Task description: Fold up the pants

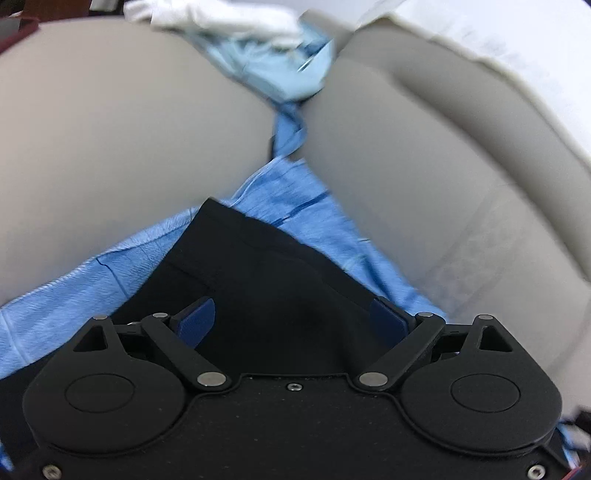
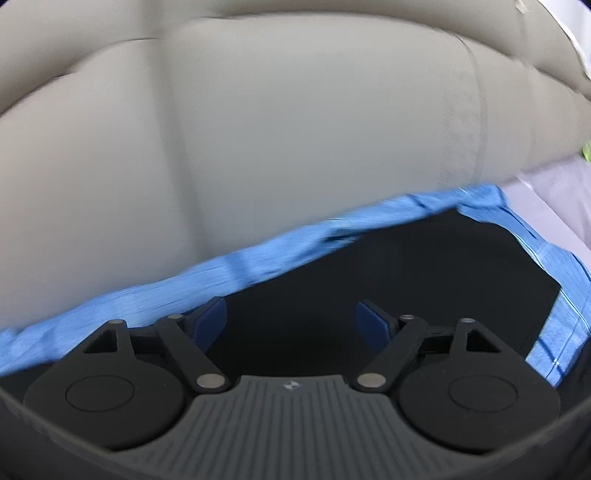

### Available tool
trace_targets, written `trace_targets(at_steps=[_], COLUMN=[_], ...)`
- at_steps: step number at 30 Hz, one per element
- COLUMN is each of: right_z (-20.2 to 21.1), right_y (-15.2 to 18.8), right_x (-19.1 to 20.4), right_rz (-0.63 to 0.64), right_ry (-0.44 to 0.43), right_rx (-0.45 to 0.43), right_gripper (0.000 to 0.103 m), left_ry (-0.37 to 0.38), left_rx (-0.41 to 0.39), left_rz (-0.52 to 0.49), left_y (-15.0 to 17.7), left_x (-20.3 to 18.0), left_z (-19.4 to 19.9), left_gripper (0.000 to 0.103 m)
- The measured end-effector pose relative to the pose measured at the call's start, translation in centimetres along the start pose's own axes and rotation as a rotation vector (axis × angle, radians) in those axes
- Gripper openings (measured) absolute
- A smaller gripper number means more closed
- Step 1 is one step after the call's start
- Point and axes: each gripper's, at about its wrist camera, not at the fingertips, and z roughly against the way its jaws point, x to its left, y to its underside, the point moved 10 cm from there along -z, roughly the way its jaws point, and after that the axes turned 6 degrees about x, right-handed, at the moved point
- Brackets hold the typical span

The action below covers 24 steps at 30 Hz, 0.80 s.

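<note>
The black pants (image 1: pixel 266 273) lie on a blue sheet (image 1: pixel 74 295) spread over a grey sofa. In the left wrist view my left gripper (image 1: pixel 295 317) hovers close over the black cloth with its blue pads (image 1: pixel 197 321) wide apart and nothing between them. In the right wrist view the black pants (image 2: pixel 424 273) lie flat on the blue sheet (image 2: pixel 221 273). My right gripper (image 2: pixel 291 321) is open just above the cloth, its pads (image 2: pixel 212 317) apart and empty. Both views are blurred.
Grey sofa cushions (image 1: pixel 110 129) rise behind the sheet, with a gap between them holding bunched light blue cloth (image 1: pixel 280 70) and white cloth (image 1: pixel 221 18). In the right wrist view the cushions (image 2: pixel 295 129) fill the top, with pale lilac cloth (image 2: pixel 554 192) at the right.
</note>
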Motion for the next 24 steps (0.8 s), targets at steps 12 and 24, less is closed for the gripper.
trace_targets(at_steps=[12, 24], right_z=[-7.8, -9.1], right_y=[-3.8, -3.9], right_x=[-3.0, -5.8], right_rz=[-0.007, -0.139], right_ry=[0.117, 0.233], right_rx=[0.023, 0.029], right_gripper=[0.089, 0.020], left_ry=[-0.178, -0.235], left_rx=[-0.006, -0.040], left_rz=[0.012, -0.050], left_y=[-1.0, -1.1], left_x=[-2.3, -2.6], left_z=[-9.2, -11.1], left_gripper=[0.093, 0.101])
